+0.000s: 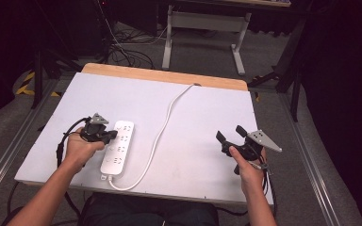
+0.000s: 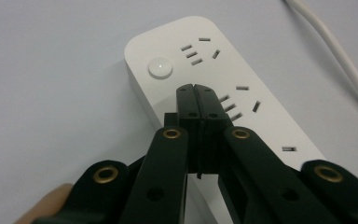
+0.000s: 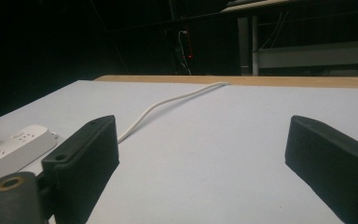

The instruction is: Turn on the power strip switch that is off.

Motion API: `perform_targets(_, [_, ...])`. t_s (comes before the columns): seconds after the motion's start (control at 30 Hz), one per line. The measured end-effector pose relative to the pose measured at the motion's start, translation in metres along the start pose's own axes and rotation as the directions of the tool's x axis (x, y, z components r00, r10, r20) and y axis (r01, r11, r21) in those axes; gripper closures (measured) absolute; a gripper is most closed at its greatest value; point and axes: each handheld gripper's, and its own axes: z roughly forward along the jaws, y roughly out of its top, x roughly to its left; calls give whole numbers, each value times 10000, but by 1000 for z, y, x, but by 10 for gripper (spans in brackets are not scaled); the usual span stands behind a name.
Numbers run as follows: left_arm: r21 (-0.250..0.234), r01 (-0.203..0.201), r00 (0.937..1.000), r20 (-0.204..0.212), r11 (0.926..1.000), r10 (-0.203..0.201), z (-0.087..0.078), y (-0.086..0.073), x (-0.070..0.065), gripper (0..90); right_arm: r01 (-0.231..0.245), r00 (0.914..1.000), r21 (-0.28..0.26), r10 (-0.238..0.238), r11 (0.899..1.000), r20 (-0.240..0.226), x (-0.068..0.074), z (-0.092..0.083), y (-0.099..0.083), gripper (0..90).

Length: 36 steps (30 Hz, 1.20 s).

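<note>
A white power strip [image 1: 118, 148] lies on the left half of the white table top [image 1: 202, 117], and its white cable [image 1: 162, 134] curves up to the table's far edge. My left gripper [image 1: 112, 135] hangs over the strip's left edge, shut with nothing between its jaws. In the left gripper view the closed tips [image 2: 196, 89] sit just above the strip [image 2: 242, 70], a little short of its round button [image 2: 160, 68]. My right gripper [image 1: 231, 133] is held open above the right half of the table. In the right gripper view its fingers [image 3: 86, 161] frame bare table, with the strip [image 3: 14, 147] at far left.
A wooden strip [image 1: 165, 75] borders the table's far edge. Beyond it stand a white table frame [image 1: 202, 33] and loose cables [image 1: 127, 52] on the grey floor. Dark stands flank both sides. The person's forearms come in from the bottom.
</note>
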Motion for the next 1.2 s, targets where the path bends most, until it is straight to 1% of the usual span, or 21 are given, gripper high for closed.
perform_targets(0.1, [37, -58, 9999, -153, 10000, 58, 1, 0, -3, 900, -23, 10000, -35, 23, 10000, -16, 0, -1, 1, 101])
perform_targets(0.17, [-29, -111, 9993, -357, 9999, 110, 2, -1, -4, 900, -52, 10000, -56, 52, 10000, 4, 0, -1, 1, 100])
perform_targets(0.2, [-41, -147, 9991, -402, 9999, 145, 2, -1, -5, 900, -54, 10000, -61, 54, 10000, 1, 0, -2, 1, 101])
perform_targets(0.27, [-120, -73, 9990, -436, 9999, 68, 3, -2, -6, 900, -40, 10000, -64, 40, 10000, -4, 0, -2, 1, 101])
perform_targets(0.3, [-111, -128, 9989, -447, 9999, 123, 2, -3, -5, 900, -9, 10000, -88, 9, 10000, -20, 0, -2, 1, 101])
perform_targets(0.33, [-156, -55, 9991, -428, 9999, 48, 2, -3, -4, 900, -23, 10000, -88, 23, 10000, -6, 0, -2, 1, 101])
perform_targets(0.37, [-154, 47, 9995, -301, 9999, -51, 3, -3, -4, 900, -24, 10000, -95, 24, 10000, -5, 0, -2, 2, 101])
perform_targets(0.43, [-118, 61, 9996, -260, 9999, -64, 3, -3, -5, 900, -24, 10000, -98, 24, 9999, -4, 1, -2, 2, 101])
perform_targets(0.5, [-83, 116, 9994, -319, 9999, -119, 3, -2, -5, 900, -20, 10000, -93, 20, 10000, -6, 1, -2, 2, 101])
perform_targets(0.53, [-17, 162, 9995, -262, 9999, -163, 3, -2, -5, 900, -22, 10000, -93, 22, 10000, -3, 1, -2, 2, 101])
perform_targets(0.6, [14, 177, 9995, -276, 9998, -177, 3, -1, -4, 900, -17, 10000, -81, 17, 10000, 7, 0, -2, 2, 101])
perform_targets(0.67, [17, 225, 9995, -200, 9997, -224, 3, -1, -3, 900, -18, 10000, -77, 18, 10000, 4, 1, -2, 2, 101])
perform_targets(0.77, [47, 166, 9996, -245, 9999, -165, 3, -1, -4, 900, -12, 10000, -49, 12, 10000, -11, 1, -2, 2, 101])
perform_targets(0.87, [26, 287, 9995, -127, 9996, -287, 3, -1, -2, 900, -14, 10000, -37, 14, 10000, -9, 1, -1, 2, 101])
perform_targets(1.2, [31, 331, 9994, -133, 9994, -331, 3, -1, -2, 900, -14, 10000, -38, 14, 10000, -8, 1, -1, 2, 102])
